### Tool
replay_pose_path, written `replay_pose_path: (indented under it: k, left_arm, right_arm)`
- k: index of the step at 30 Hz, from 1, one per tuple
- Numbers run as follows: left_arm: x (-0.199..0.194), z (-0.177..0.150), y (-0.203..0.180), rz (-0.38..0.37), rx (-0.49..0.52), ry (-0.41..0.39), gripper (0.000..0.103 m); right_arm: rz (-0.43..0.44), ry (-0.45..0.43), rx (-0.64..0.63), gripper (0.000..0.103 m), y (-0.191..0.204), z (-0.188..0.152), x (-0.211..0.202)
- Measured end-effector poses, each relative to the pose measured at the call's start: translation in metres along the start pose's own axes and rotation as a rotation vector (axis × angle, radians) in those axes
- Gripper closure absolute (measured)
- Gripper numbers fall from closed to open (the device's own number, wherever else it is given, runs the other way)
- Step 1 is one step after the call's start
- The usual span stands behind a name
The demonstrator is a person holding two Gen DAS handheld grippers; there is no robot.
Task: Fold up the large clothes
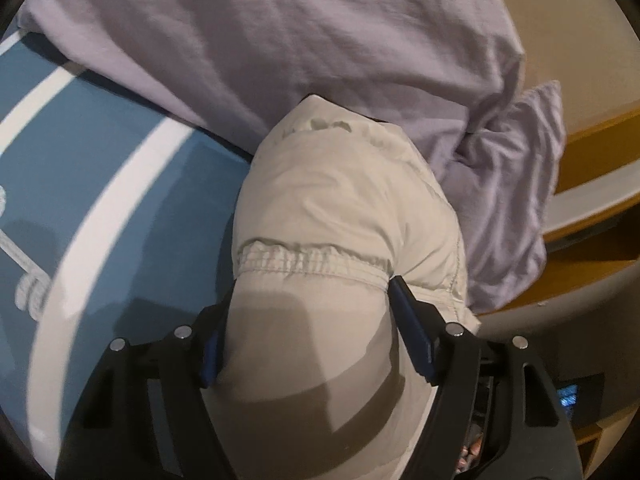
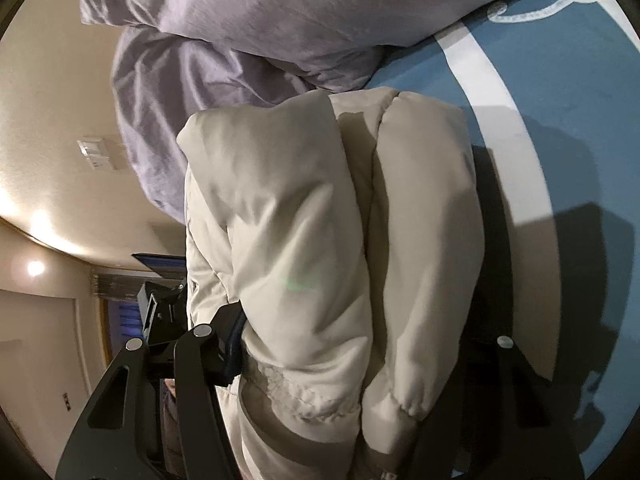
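The left tool (image 1: 308,320) has its two blue-padded fingers (image 1: 412,332) squeezed onto a fat bunch of the puffy cream jacket (image 1: 344,200). The stretchy gathered hem of the jacket runs right across between the fingers. The right tool (image 2: 352,360) is also clamped on the jacket (image 2: 312,220), with a thick folded roll of it stuffed between its fingers. One finger peeks out on the left, and the other is mostly hidden behind the cloth. The jacket bulges up in front of both cameras, held over the bed. Under it lies a blue bedspread (image 1: 100,152) with wide white stripes and a white rope pattern. Just past the jacket sits a rumpled pale purple blanket (image 1: 280,40), touching the jacket's far end. Beyond the bed is a tan wall (image 2: 48,120).
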State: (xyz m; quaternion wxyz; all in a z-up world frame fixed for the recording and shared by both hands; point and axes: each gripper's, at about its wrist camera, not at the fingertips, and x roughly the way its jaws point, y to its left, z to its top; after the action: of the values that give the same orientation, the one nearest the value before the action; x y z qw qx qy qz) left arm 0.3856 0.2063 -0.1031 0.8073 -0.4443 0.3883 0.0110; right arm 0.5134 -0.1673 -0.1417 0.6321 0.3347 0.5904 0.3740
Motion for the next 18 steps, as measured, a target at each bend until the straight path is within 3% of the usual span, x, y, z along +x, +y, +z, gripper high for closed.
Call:
replay_pose_path:
  k: [4,11,18]
  left_arm:
    - [0.001,-0.002,0.0,0.054,0.041,-0.026,0.027]
    - [-0.01,-0.002,-0.025,0.221,0.169,-0.083,0.021]
    - [-0.036,-0.019,-0.061,0.302,0.359,-0.179,0.017]
  right_arm:
    - [-0.028,-0.03,0.006,0.035,-0.002,-0.005,0.0]
    - [-0.127,-0.095,0.026,0.026,0.008,-0.013,-0.018]
    - [-0.379,-0.294,-0.125,0.025,0.048,-0.025,-0.056]
